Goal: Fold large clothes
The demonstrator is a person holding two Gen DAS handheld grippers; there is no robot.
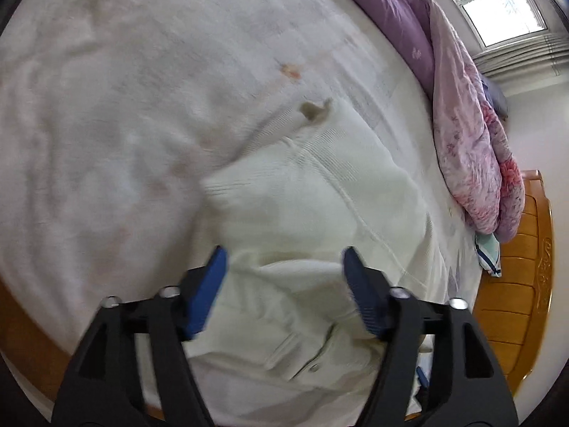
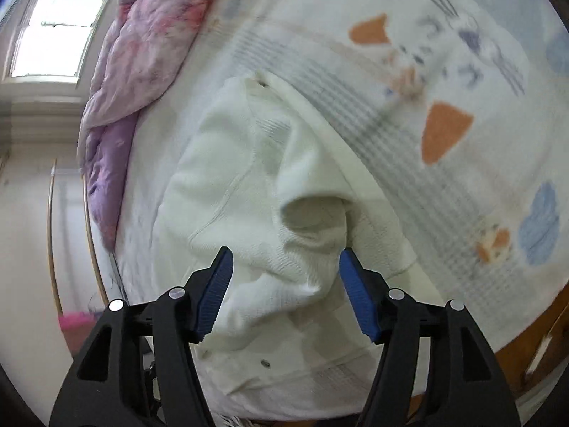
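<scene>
A cream-white knit garment (image 1: 320,206) lies spread and partly bunched on the bed. My left gripper (image 1: 284,259) is open and empty, hovering just above its near part, where a placket with a button (image 1: 314,367) shows. In the right wrist view the same garment (image 2: 227,185) has a raised fold with a sleeve opening (image 2: 313,213). My right gripper (image 2: 284,259) is open, its blue fingers (image 2: 213,291) either side of that fold, holding nothing.
The bed is covered by a white blanket with cartoon prints (image 2: 444,89). A pink and purple duvet (image 1: 469,149) is heaped along the far side, near the window (image 1: 498,0). A wooden bed frame (image 1: 515,284) borders the mattress.
</scene>
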